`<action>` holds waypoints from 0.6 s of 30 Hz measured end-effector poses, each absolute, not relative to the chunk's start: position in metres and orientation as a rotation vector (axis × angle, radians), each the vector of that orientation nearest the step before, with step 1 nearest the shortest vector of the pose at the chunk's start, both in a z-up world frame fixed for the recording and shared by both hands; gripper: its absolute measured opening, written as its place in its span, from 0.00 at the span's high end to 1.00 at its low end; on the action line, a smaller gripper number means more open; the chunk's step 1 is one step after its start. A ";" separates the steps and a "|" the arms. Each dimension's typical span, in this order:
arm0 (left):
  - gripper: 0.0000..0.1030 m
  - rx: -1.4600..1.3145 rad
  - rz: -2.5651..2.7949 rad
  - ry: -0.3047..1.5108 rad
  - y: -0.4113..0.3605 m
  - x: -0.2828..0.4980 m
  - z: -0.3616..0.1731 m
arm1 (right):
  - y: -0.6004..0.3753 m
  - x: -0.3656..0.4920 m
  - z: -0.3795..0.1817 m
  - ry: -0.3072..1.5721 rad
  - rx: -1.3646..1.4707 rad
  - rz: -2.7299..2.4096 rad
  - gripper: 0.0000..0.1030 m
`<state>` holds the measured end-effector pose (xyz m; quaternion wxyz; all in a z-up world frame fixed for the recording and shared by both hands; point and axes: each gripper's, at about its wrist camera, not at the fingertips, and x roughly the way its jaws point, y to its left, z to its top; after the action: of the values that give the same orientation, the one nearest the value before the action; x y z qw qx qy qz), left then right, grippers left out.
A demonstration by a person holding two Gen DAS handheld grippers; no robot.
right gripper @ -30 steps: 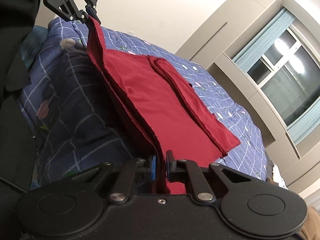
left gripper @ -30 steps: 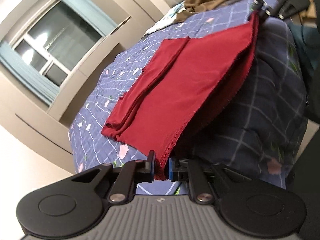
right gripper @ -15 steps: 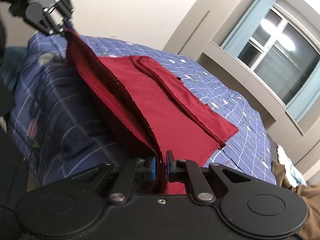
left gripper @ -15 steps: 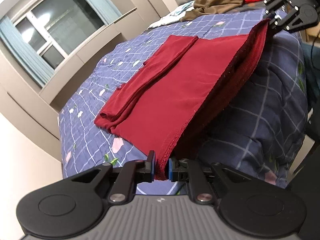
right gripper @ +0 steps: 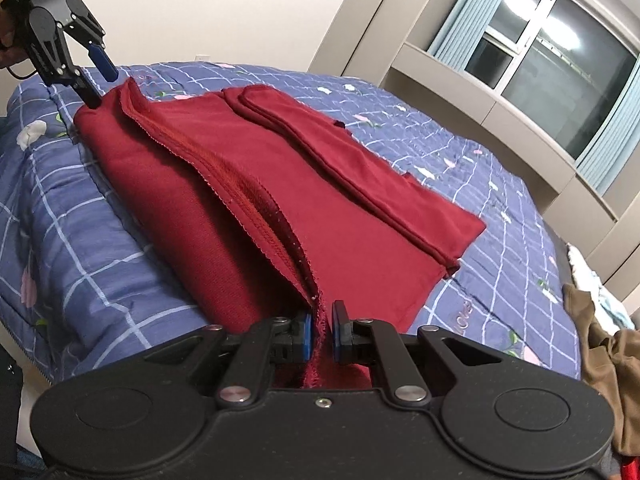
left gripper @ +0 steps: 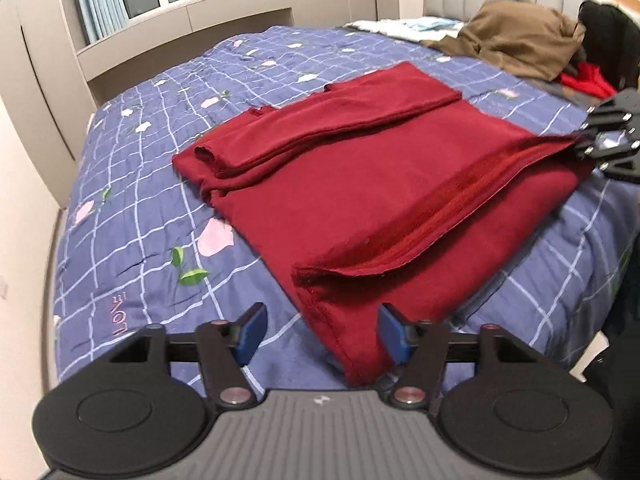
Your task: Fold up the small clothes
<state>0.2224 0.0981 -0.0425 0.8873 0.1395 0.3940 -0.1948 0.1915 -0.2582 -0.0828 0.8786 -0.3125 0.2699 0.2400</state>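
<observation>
Blue pads on my left gripper [left gripper: 322, 334] have just been opening; the hem of the red garment [left gripper: 360, 184] lies loose between the jaws, released onto the quilt [left gripper: 132, 216]; my right gripper [right gripper: 319, 334] is clenched on the other hem corner, cloth pinched between its pads; beyond, the garment lies half-folded on the bed, sleeve tucked on top; I judge the fold laid down on one side; next, lower and free the right corner; brown clothes [left gripper: 516, 38] wait farther off.
</observation>
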 end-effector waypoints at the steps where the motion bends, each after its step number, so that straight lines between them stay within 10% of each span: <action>1: 0.34 0.281 -0.419 0.825 0.100 0.222 -0.043 | -0.258 0.193 -0.084 0.568 -0.651 0.503 0.91; 11: 0.35 0.144 -0.442 0.866 0.104 0.247 -0.052 | -0.263 0.204 -0.089 0.594 -0.615 0.499 0.83; 14: 0.78 0.111 -0.446 0.870 0.102 0.253 -0.051 | -0.263 0.205 -0.088 0.598 -0.605 0.500 0.84; 18: 0.93 0.082 -0.430 0.852 0.100 0.254 -0.048 | -0.262 0.204 -0.087 0.599 -0.603 0.515 0.94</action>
<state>0.2538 0.1004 -0.0480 0.8875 0.0393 0.4100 -0.2068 0.2040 -0.2622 -0.0871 0.8791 -0.2891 0.2872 0.2472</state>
